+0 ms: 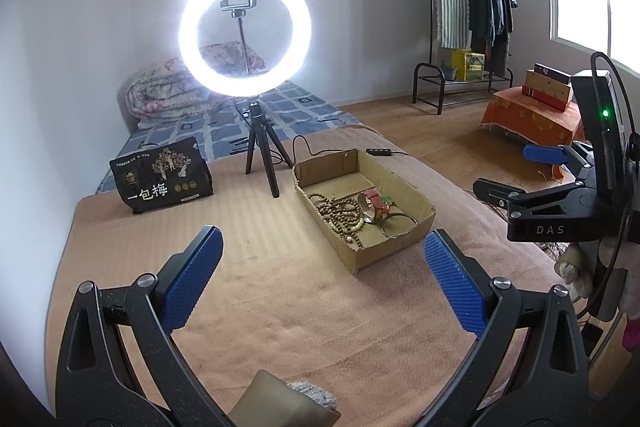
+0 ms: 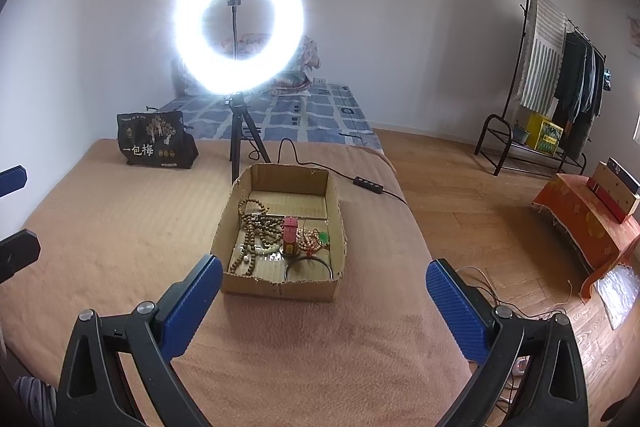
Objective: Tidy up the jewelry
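Note:
A shallow cardboard box (image 1: 426, 211) (image 2: 336, 203) sits on the tan blanket. It holds wooden bead strings (image 1: 340, 213) (image 2: 256, 227), a red bracelet (image 1: 376, 205) (image 2: 290, 235), a green piece (image 2: 323, 237) and a dark bangle (image 1: 394, 223) (image 2: 308, 265). My left gripper (image 1: 324, 275) is open and empty, short of the box and to its left. My right gripper (image 2: 324, 299) is open and empty, just in front of the box's near wall. The right gripper also shows in the left wrist view (image 1: 524, 171), open, right of the box.
A lit ring light on a black tripod (image 1: 262, 163) (image 2: 240, 147) stands behind the box, its cable and switch (image 2: 368, 183) trailing right. A black printed bag (image 1: 162, 175) (image 2: 154, 141) stands at the back left. The blanket's right edge (image 2: 416, 227) drops to wood floor.

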Motion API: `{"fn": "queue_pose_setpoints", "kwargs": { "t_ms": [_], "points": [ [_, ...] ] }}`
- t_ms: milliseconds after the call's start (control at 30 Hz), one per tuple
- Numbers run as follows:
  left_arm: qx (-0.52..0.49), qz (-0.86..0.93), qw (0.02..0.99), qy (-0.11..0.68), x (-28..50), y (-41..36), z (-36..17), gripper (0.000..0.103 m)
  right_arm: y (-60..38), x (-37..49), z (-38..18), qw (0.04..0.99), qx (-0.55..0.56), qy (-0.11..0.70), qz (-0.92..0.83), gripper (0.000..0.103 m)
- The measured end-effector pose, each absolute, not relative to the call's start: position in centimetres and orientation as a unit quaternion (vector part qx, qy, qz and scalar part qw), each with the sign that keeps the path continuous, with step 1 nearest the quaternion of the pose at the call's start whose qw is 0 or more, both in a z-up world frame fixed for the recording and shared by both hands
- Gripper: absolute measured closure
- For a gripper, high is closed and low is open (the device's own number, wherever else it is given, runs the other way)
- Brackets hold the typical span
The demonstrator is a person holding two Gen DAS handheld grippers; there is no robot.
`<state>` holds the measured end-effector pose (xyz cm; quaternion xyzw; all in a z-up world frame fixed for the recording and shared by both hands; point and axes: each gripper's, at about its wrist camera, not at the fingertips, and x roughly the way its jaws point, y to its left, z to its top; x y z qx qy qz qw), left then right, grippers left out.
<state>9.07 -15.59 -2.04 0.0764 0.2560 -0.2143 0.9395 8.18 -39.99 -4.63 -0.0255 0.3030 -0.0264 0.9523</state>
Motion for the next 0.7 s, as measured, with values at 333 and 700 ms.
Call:
{"fn": "queue_pose_setpoints", "kwargs": {
  "t_ms": [333, 700],
  "points": [
    [0.075, -0.212, 0.939, 0.259, 9.24, -15.53, -2.13, 0.001, -39.96, 8.30, -4.96, 0.951, -0.026, 0.307, -0.026, 0.000],
    [0.082, -0.199, 0.945, 0.244, 9.33, -15.06, -2.23, 0.001, -39.88, 8.14, -5.58, 0.949, -0.027, 0.312, -0.025, 0.000]
  ]
}}
